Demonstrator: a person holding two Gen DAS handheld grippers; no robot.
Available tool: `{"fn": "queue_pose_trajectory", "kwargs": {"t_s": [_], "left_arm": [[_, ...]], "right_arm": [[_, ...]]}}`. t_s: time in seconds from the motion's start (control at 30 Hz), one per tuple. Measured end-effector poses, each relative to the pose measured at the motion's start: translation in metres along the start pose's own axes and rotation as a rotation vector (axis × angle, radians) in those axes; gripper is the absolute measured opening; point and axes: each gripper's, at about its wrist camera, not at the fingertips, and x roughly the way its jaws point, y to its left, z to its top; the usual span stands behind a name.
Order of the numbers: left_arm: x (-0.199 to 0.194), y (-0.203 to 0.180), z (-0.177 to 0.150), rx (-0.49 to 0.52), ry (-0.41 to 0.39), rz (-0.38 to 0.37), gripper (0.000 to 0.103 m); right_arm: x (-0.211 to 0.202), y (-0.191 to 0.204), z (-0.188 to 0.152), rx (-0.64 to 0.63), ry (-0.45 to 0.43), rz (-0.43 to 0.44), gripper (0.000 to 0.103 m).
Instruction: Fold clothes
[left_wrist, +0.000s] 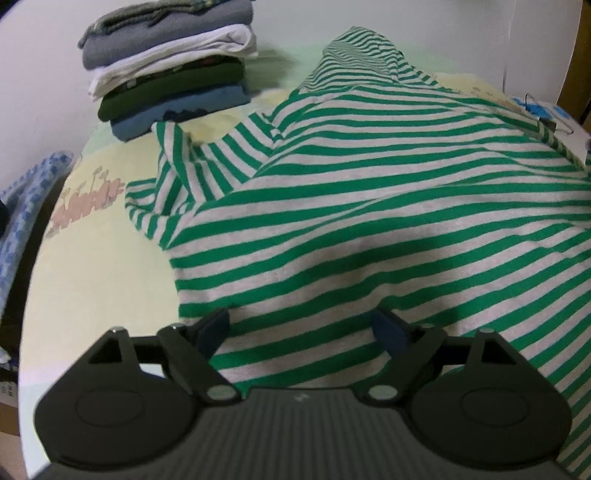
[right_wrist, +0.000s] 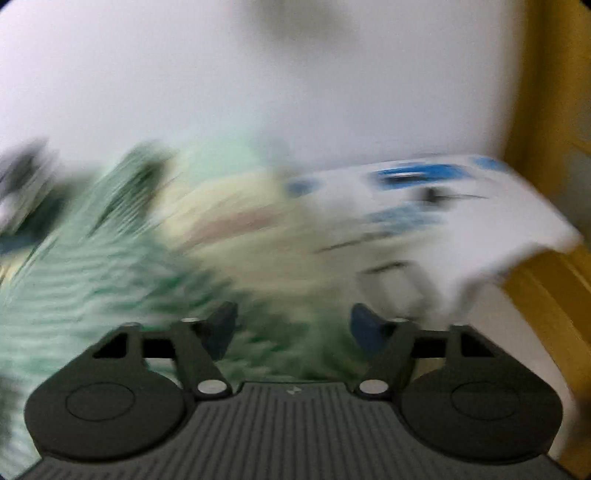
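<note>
A: Left wrist view gives us the clear look. Our left gripper hangs over the near edge of the striped shirt, its jaws spread wide, with cloth under the gap but neither pad pinching it. So it is released.

B: And the shirt itself?

A: It lies spread on the pale yellow bed sheet, green and grey stripes running across, rumpled, with one sleeve bunched up on the left side. Beyond it, at the far left by the wall, we see a stack of folded clothes: grey on top, then white, dark green and blue.

B: What do we get from the right wrist?

A: Mostly smear. Our right gripper is sharp, and its jaws stand apart with nothing clamped between them, so it too is let go. The shirt shows as a green blur at lower left, the sheet as a pale patch in the middle, and something white with blue marks lies at the far right. We cannot tell what that is.
</note>
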Motion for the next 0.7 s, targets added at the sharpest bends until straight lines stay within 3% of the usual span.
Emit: {"fn": "queue_pose_trajectory", "kwargs": {"t_s": [0.13,0.27,0.33,0.37,0.4,0.53,0.63,0.7], "left_arm": [[-0.003,-0.01,-0.001,-0.003,0.002,0.057,0.088],[-0.002,-0.009,-0.002,-0.072,0.015,0.074,0.09],[-0.002,-0.01,-0.002,-0.094,0.019,0.083,0.091],[-0.002,-0.01,-0.002,-0.097,0.02,0.09,0.092],[-0.001,-0.011,-0.002,-0.1,0.022,0.096,0.093],[0.0,-0.01,-0.001,-0.12,0.027,0.11,0.097],[0.001,-0.009,0.0,-0.129,0.028,0.11,0.097],[0.001,-0.008,0.001,-0.118,0.023,0.114,0.096]], "right_arm": [[0.04,0.023,0.001,-0.192,0.025,-0.023,0.07],[0.067,0.012,0.004,-0.157,0.042,0.025,0.057],[0.069,0.004,0.007,-0.117,0.04,0.091,0.033],[0.067,0.002,0.009,-0.113,0.04,0.119,0.012],[0.066,0.002,0.013,-0.121,0.034,0.124,0.007],[0.062,0.0,0.043,-0.132,-0.069,0.033,0.005],[0.076,-0.003,0.075,-0.131,-0.102,-0.015,0.005],[0.093,0.006,0.086,-0.186,-0.106,-0.065,0.01]]}}
